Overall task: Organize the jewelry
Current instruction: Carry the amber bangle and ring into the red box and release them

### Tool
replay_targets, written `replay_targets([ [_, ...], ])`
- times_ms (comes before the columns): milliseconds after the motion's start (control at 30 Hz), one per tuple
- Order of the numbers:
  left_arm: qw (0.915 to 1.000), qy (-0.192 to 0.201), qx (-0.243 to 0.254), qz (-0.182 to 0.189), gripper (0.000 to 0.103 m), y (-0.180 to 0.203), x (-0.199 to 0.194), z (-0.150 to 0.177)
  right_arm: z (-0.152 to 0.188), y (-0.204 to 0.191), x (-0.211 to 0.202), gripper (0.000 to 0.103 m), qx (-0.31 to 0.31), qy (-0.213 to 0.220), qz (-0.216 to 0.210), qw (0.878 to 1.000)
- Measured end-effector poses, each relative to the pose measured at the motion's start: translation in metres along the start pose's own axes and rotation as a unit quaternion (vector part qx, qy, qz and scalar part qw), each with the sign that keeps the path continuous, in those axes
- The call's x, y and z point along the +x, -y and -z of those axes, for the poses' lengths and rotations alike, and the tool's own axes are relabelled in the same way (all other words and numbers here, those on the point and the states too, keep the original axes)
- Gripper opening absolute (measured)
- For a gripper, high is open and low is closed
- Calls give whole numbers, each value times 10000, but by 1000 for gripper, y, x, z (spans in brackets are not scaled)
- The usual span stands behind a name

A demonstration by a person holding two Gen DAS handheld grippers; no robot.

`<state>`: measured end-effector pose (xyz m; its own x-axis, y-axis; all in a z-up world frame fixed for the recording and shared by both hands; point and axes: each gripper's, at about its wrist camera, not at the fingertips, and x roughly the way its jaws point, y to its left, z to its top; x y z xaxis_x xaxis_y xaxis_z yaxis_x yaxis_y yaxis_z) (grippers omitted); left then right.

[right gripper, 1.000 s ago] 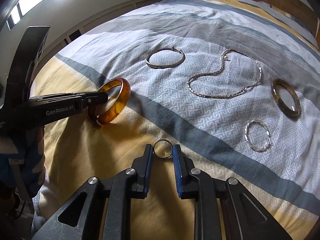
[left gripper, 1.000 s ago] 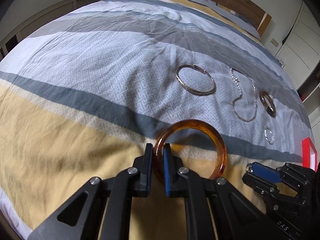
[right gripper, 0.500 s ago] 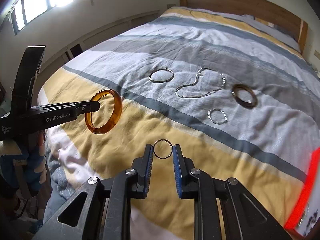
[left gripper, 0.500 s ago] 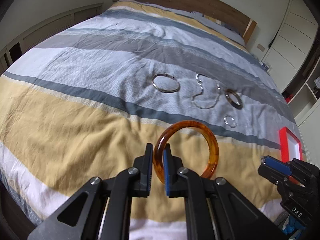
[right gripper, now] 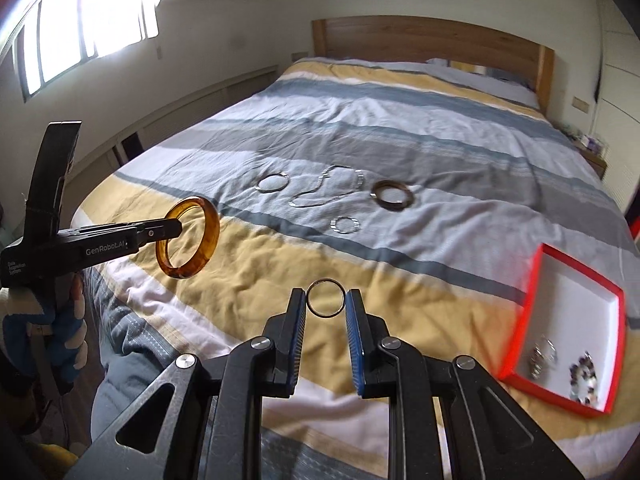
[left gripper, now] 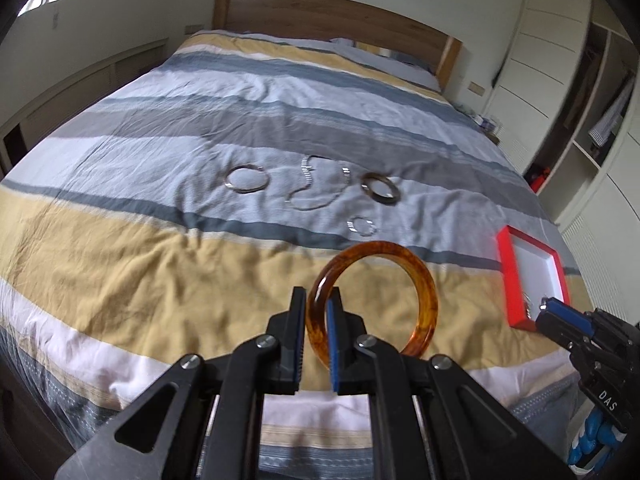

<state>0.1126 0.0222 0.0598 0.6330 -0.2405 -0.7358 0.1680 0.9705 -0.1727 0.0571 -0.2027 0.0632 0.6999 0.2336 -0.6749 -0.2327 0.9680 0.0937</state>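
The red box [right gripper: 520, 322] at the near right already holds some pieces (small and blurred), the left gripper [left gripper: 317, 334] fingers are clamped on the amber bangle [left gripper: 424, 304], the right gripper [right gripper: 326, 322] fingers pinch a thin ring [right gripper: 326, 298], both held above the bed [right gripper: 240, 280], and four pieces [right gripper: 344, 225] remain farther away on it.

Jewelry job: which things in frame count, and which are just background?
In play:
- amber bangle, held in left claw
- thin ring, held in right claw
- red box, some jewelry already inside
- on the bed: silver bangle, chain necklace, dark bangle, small twisted ring

Background:
- striped duvet
- headboard
- wardrobe
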Motion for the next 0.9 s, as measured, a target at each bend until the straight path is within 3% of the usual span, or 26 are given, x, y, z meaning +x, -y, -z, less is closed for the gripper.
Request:
replay_targets([
  [233, 9970, -60, 737, 231, 9, 81, 2, -1, 31, 65, -33, 20, 549, 155, 366, 9977],
  [467, 9880, -276, 1385, 622, 9, 176, 29, -3, 57, 145, -53, 20, 1035, 147, 803, 9913],
  [700, 9747, -602, 1886, 1036, 9, 273, 87, -9, 68, 227, -42, 20, 1272, -69, 1185, 9847],
  [900, 9641, -850, 2275, 1077, 9, 335, 147, -11, 65, 290, -9, 20, 1428, -284, 1286, 9810],
])
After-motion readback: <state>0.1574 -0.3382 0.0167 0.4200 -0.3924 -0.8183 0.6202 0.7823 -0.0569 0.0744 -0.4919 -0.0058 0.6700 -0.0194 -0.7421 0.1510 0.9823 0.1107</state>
